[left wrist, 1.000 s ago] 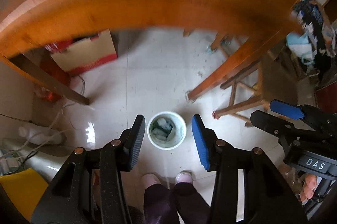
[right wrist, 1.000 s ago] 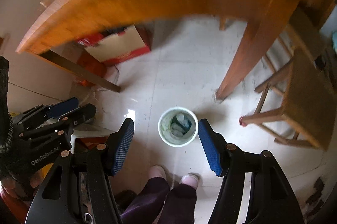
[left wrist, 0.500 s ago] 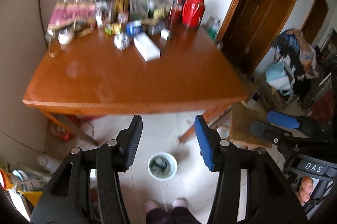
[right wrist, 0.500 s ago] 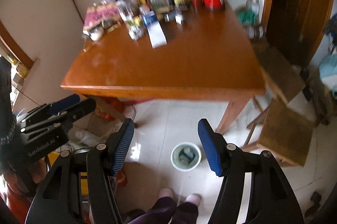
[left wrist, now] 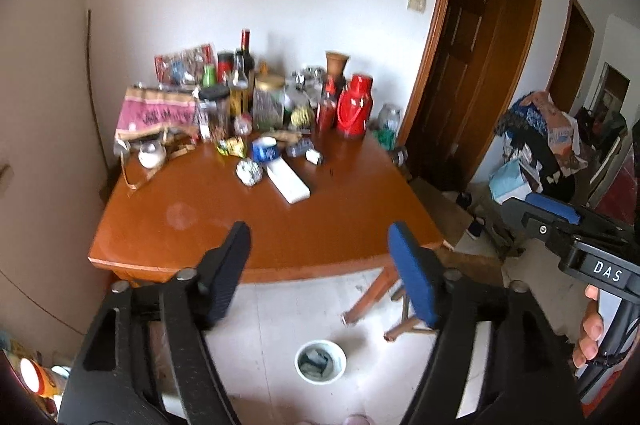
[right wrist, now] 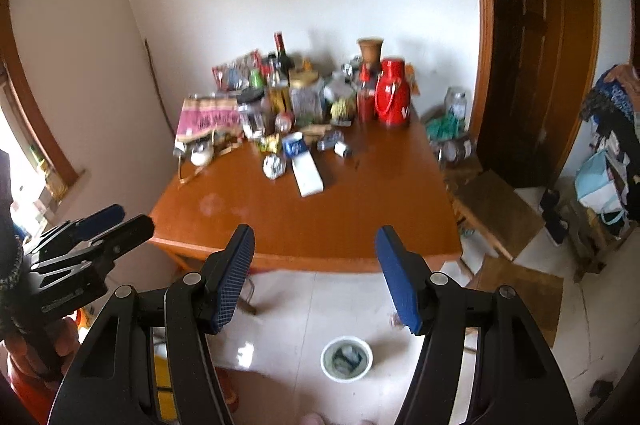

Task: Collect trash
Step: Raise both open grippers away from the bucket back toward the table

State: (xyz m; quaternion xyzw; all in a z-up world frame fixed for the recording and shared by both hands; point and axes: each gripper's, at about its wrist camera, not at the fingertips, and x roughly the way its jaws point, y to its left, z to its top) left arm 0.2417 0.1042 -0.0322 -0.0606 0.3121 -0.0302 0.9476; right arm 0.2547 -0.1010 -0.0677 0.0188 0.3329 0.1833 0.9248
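Now both my claws hang in the air in front of the wooden table (left wrist: 248,221), and both point down at a slant toward its near edge. My left claw (left wrist: 320,273) stands wide; its jaws have just been opening further, and nothing is between them. My right claw (right wrist: 316,277) is also open, with its jaws just opening a little more, and it holds nothing.

On the floor, below the table edge and nearer to me than the table, stands the white trash bucket (left wrist: 320,361). It has some crumpled things inside. In the left view it lies low between my two fingers, well apart from the pads. In the right view the bucket (right wrist: 346,359) is also low, a little toward the right finger.

On the table top, far from my claws, a white flat box (left wrist: 289,181) lies near the middle, and a crumpled shiny ball (left wrist: 249,172) is just beside it. Behind them stands a crowd of bottles, jars and a red thermos (left wrist: 354,111) against the wall.
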